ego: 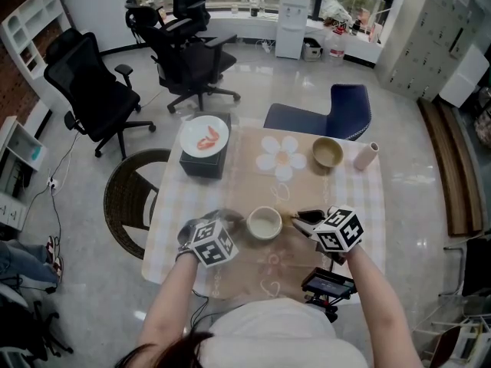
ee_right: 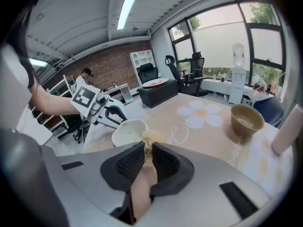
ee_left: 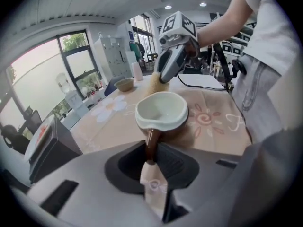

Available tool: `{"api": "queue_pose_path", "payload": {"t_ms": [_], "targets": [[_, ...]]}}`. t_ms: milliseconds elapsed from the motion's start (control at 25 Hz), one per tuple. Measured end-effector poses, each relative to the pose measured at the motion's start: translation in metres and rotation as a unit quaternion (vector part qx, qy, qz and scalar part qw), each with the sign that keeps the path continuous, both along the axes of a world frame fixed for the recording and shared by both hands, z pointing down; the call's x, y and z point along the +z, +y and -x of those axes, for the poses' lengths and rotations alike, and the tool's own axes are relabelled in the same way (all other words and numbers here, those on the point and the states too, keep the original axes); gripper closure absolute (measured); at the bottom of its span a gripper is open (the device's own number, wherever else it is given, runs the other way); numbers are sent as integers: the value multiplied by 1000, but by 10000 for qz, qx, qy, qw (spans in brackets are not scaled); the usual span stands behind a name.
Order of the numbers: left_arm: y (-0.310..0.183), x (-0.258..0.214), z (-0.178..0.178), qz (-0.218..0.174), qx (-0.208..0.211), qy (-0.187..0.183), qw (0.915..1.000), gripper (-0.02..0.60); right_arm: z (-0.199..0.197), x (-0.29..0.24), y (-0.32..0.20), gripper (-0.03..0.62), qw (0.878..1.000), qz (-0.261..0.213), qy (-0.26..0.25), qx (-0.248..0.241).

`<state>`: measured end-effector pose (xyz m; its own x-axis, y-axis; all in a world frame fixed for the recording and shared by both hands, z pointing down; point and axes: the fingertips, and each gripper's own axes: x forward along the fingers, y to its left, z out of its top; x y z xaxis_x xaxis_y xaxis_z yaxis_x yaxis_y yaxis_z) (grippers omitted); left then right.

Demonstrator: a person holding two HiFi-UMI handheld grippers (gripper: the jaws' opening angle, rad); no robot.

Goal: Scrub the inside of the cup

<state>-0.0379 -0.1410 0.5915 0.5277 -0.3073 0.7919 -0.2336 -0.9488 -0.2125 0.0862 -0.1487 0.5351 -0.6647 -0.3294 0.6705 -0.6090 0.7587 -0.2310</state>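
On the counter's [ego: 368, 205] near half, at the middle of the patterned cloth [ego: 253, 186], stands the cup [ego: 265, 223], mouth up, pale inside and brown outside. The views do not settle whether its base touches the cloth.

Left of the cup, the left gripper [ego: 230, 221] points at it. In its own view its jaws are closed on the cup's brown handle [ee_left: 151, 143], which sticks out from the cup toward the camera.

Right of the cup, the right gripper [ego: 295, 219] points at it from the other side. Its jaws are clamped on a straw-coloured scrubber [ee_right: 149, 138], whose frayed tuft sticks out past the fingertips. The tuft sits just beside the cup's right rim, outside the mouth and not in it. From the left gripper view, the scrubber shows as a yellowish clump just behind the cup.

Beyond the cup, toward the far right of the counter, an empty bowl [ego: 327, 152] stands upright, and a pink tube [ego: 366, 156] lies farther right of the bowl. Beyond the cup to the left, a dark box [ego: 202, 162] sits at the far left corner with a white plate [ego: 204, 136] on top. A blue chair [ego: 337, 112] stands past the counter's far edge.
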Motion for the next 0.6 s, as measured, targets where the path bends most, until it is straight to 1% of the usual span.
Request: {"api": "queue_pose_path", "payload": {"t_ms": [80, 160, 280, 400, 480, 600], "targets": [[1, -2, 0, -146, 118, 67, 9998, 516, -2, 8, 4, 539, 9998, 115, 127, -120], [3, -4, -1, -337, 338, 155, 9987, 517, -4, 15, 9, 539, 9993, 167, 229, -237], [7, -10, -5, -642, 740, 304, 9947, 517, -7, 16, 9, 539, 9993, 154, 222, -245], [11, -15, -7, -812, 980, 441, 9909, 518, -10, 13, 7, 539, 9995, 74, 219, -221], [13, -19, -9, -916, 1094, 514, 9884, 518, -11, 6, 3, 539, 9999, -14, 63, -138], [17, -25, -13, -1055, 1262, 614, 9845, 520, -10, -12, -4, 539, 9992, -143, -359, -32]]}}
